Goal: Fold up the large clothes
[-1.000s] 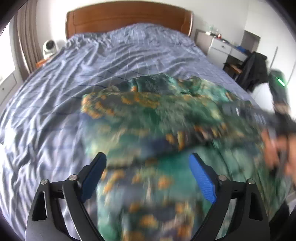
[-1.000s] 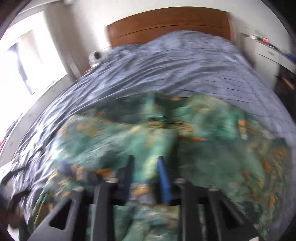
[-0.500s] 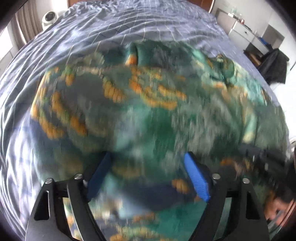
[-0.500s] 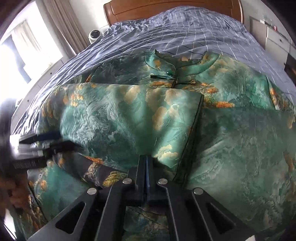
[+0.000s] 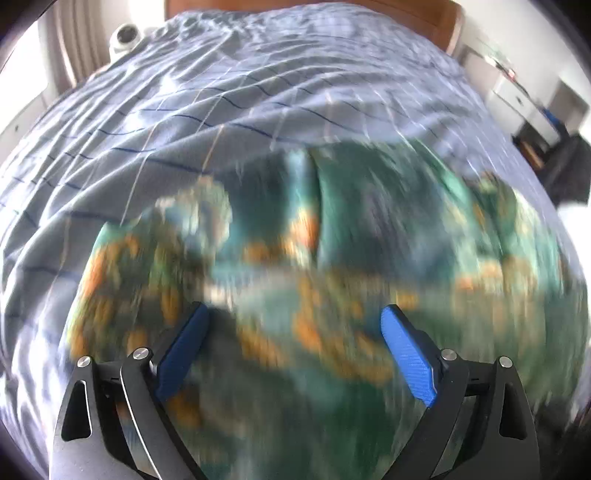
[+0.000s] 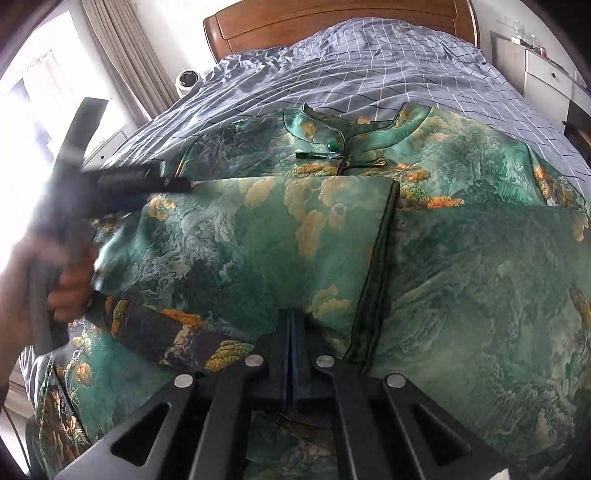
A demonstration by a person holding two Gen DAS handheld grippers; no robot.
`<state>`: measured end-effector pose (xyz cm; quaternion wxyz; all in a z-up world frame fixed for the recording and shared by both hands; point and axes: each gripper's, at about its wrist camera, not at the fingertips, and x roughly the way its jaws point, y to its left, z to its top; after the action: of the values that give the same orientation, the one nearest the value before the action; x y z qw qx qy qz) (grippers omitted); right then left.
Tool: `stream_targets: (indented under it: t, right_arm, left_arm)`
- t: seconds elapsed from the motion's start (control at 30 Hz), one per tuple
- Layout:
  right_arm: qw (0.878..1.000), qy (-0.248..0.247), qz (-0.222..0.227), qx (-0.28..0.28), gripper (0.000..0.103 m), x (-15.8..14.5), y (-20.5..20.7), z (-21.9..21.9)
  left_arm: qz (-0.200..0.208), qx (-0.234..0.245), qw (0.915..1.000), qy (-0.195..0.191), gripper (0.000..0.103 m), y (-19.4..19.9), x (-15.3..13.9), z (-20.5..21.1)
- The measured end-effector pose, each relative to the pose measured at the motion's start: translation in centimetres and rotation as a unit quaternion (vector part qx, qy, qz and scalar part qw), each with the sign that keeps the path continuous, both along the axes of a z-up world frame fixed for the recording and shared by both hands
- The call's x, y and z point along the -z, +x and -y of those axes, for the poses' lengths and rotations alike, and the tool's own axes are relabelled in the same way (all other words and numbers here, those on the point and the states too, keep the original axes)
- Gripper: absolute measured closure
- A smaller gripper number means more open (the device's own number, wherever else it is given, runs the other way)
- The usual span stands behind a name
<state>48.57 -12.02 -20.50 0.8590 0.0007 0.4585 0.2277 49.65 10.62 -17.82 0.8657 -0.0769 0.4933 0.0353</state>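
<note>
Bed [image 6: 388,70] | left tongs [image 5: 295,325] apart, blurred garment [image 6: 461,295] beneath | right tongs [image 6: 291,332] together, any grip hidden

Bed: blue checked sheet [image 6: 369,70], wooden headboard [image 6: 332,22]
Left side: curtain [image 6: 122,55], small white device [image 6: 188,79] (a camera, perhaps)
Right side: white drawers [image 6: 546,81]

Motion blur smears the green garment [image 5: 332,295] in the left wrist view. In the right wrist view the hand [image 6: 44,280] at nine o'clock is blurred, washed out by window glare.
</note>
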Motion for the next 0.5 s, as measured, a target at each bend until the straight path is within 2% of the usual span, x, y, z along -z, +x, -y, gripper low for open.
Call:
stream_targets:
  t: [0.17,0.23,0.33,0.37,0.4,0.47,0.5]
  right_arm:
    - [1.000,-0.001,0.002,0.012,0.103,-0.3,-0.4,0.0]
    - [1.000,-0.003,0.002,0.024,0.103,-0.9,-0.9,0.1]
    - [0.999,-0.014,0.021,0.038,0.097,-3.1,-3.0,0.5]
    - [0.999,-0.018,0.035,0.037,0.086,-4.2,-4.5,0.6]
    - [0.998,-0.022,0.044,0.036,0.067,-4.9,-5.5,0.7]
    - [0.996,-0.034,0.073,0.031,0.048,-6.6,-8.9,1.0]
    - [0.995,-0.038,0.085,0.029,0.047,-7.1,-10.2,1.3]
  left_arm:
    - [0.000,0.055,0.9984,0.011,0.009,-6.4,-0.9,2.3]
    - [-0.005,0.077,0.9970,0.003,0.009,-10.2,-1.6,3.0]
    - [0.000,0.097,0.9953,-0.001,0.009,-15.8,-3.0,3.5]
    - [0.003,0.101,0.9949,-0.003,0.008,-17.0,-3.4,3.7]
    - [0.012,0.104,0.9945,-0.001,0.007,-19.3,-3.9,3.9]
    - [0.028,0.107,0.9939,0.005,0.006,-23.1,-4.7,4.3]
    - [0.031,0.107,0.9938,0.008,0.006,-24.4,-4.9,4.4]
